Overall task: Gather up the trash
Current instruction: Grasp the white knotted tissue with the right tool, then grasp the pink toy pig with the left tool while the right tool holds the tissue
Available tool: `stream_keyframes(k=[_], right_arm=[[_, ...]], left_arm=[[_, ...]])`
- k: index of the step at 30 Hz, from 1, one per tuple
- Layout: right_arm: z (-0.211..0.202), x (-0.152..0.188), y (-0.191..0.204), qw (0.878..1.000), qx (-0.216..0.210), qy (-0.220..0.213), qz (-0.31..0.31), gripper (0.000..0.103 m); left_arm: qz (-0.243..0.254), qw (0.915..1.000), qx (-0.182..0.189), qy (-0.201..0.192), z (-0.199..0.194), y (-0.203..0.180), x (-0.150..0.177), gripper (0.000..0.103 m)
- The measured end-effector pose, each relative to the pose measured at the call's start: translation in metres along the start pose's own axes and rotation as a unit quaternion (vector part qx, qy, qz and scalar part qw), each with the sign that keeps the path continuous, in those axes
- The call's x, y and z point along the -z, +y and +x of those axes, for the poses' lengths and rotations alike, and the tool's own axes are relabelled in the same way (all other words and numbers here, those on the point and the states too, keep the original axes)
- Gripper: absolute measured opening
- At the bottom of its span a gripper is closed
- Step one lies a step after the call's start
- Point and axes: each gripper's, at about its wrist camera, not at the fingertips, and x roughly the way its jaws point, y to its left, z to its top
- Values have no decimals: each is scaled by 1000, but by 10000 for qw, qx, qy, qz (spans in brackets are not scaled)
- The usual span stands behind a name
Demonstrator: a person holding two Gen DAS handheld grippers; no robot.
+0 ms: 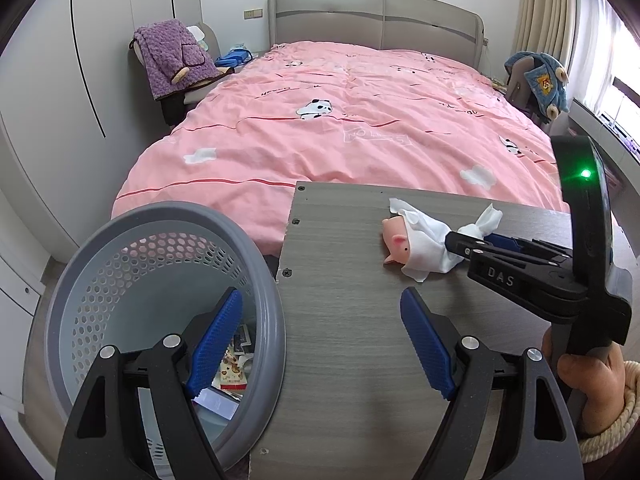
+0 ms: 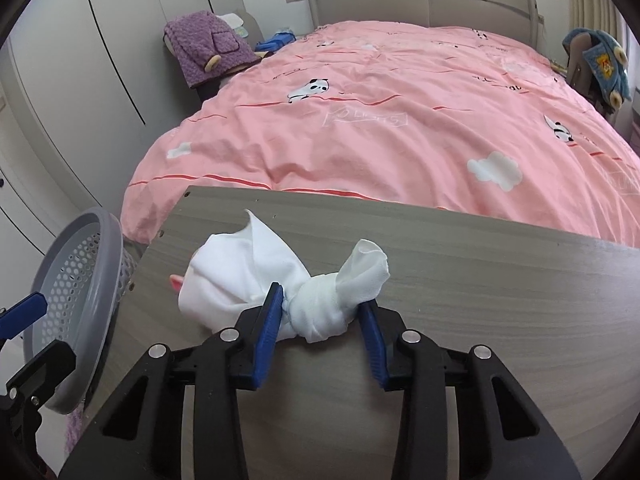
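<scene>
The white tissue wad (image 2: pixel 320 312) sits on the grey wood-grain tabletop (image 2: pixel 480 288), right between the blue fingers (image 2: pixel 272 320) of the right gripper (image 2: pixel 324 308); both pads press on its twisted middle, so it's pinched at the knot, with one loose end flaring up past the right pad and the bigger bunch spilling out to the left of the left pad; the bulk still looks to be resting on the tabletop. Tucked under that bigger bunch is a small pink pig toy (image 1: pixel 394 242) (only a pink ear pokes out in the right wrist view), and the tissue drapes over its back.

The left gripper (image 1: pixel 320 340) hangs over the tabletop's near-left corner with its fingers (image 1: pixel 218 340) spread wide and nothing between them; the left one is over the mouth of the grey perforated basket (image 1: pixel 256 280), the right one over bare tabletop. The basket stands just beside the tabletop's left edge, with some wrappers (image 1: pixel 234 368) at the bottom; a bed with a pink duvet (image 1: pixel 340 128) is behind it all.
</scene>
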Motion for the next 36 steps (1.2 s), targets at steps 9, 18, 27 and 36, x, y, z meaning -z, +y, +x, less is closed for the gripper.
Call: stream_keyframes(k=[9, 18, 27, 36], right_arm=[[-30, 19, -18, 9991, -25, -186, 388, 36], [-65, 42, -50, 9948, 60, -433, 916, 36], [-84, 67, -75, 9898, 11, -532, 1324, 36], [-84, 79, -88, 9861, -141, -517, 1570, 36]], left_arm=[[106, 9999, 60, 26, 3, -9, 3, 78], [299, 9995, 133, 42, 18, -32, -3, 78], [373, 9990, 124, 209, 56, -58, -18, 78], [260, 9991, -12, 322, 90, -62, -32, 78]])
